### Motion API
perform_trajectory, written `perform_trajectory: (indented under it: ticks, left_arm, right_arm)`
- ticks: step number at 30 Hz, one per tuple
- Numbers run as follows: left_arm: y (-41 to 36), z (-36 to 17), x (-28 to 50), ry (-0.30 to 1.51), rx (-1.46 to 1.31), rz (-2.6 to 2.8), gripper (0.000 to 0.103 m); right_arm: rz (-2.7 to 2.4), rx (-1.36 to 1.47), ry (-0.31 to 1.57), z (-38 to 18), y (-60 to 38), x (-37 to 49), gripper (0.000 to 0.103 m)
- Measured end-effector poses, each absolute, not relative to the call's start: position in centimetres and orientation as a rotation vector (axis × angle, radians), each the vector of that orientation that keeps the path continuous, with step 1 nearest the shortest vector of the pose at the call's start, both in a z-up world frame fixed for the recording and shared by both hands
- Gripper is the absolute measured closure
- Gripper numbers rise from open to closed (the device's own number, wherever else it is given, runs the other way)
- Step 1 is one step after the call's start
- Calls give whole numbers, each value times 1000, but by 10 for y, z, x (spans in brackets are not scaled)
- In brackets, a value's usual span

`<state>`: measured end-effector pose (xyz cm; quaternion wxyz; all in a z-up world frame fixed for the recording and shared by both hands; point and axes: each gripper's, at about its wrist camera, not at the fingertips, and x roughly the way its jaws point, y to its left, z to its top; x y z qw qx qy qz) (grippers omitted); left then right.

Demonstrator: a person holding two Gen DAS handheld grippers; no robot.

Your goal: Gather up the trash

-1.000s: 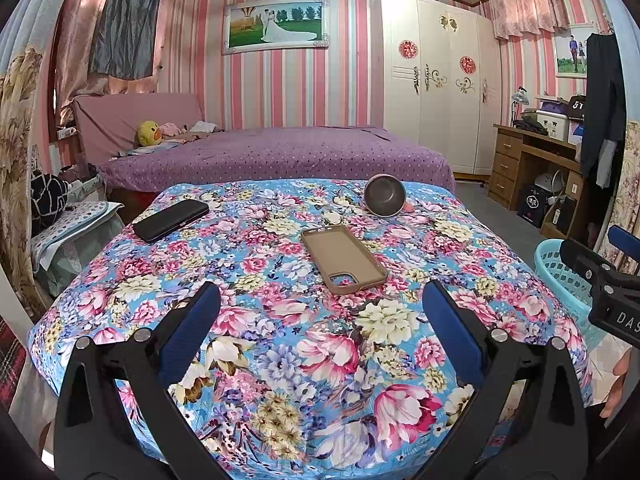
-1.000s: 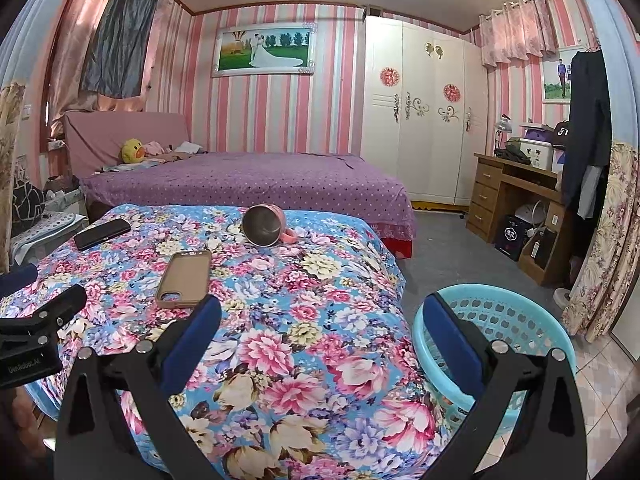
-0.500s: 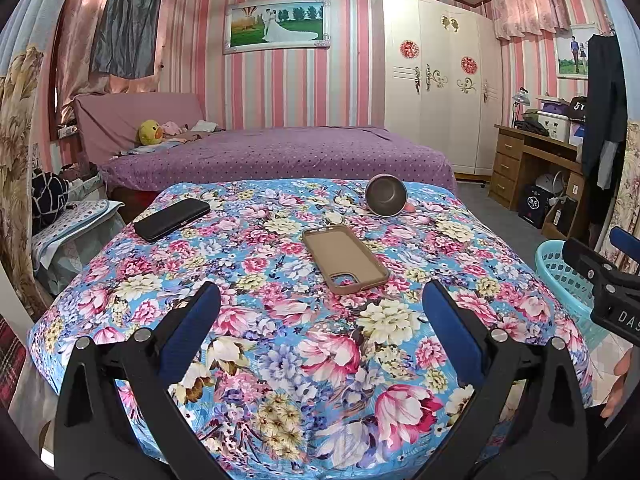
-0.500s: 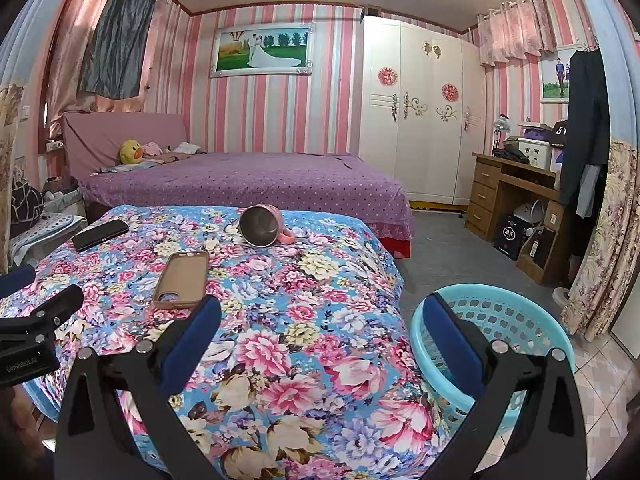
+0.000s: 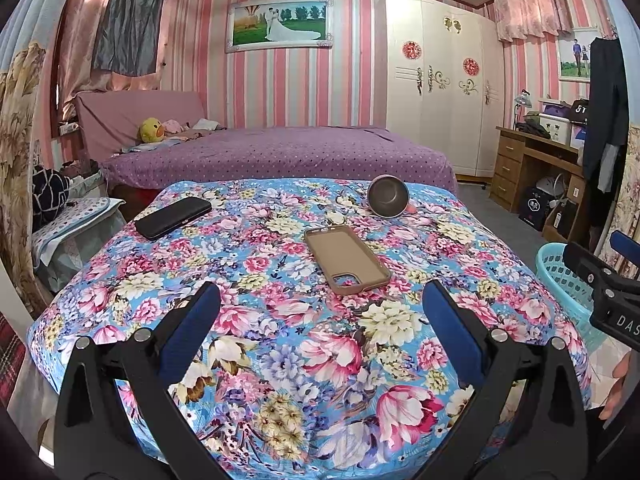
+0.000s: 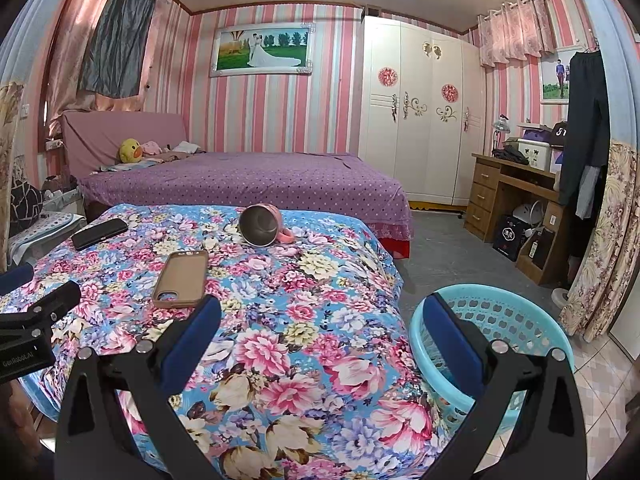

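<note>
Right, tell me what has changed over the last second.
Nothing visibly changed. Both claws, left and right, hang open and empty over the floral cover. The phone case, black phone and tipped cup lie where they were, and the basket is unmoved.

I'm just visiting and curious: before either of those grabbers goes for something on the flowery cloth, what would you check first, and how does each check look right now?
1. Left gripper open and empty: ok.
2. Right gripper open and empty: ok.
3. Blue basket within reach beside the table, at the right gripper: ok.
4. Basket has room: ok for the part in view, which looks empty; its near side is hidden.
5. Which item counts as trash: cannot tell. Only a brown phone case, a black phone and a tipped pink mug lie on the floral tablecloth.
6. Path to the phone case clear: ok, nothing lies between it and the left gripper.
</note>
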<state>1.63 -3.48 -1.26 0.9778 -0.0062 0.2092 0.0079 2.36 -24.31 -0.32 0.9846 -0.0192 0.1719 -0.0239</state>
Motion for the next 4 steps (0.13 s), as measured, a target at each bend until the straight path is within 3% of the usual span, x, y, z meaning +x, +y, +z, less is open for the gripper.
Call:
perform_trajectory:
  ticks: [4]
  left_arm:
    - [-35,-13,15,414,-11,18,5]
  right_arm:
    - [-48,-40,345,-3,-242,24,4]
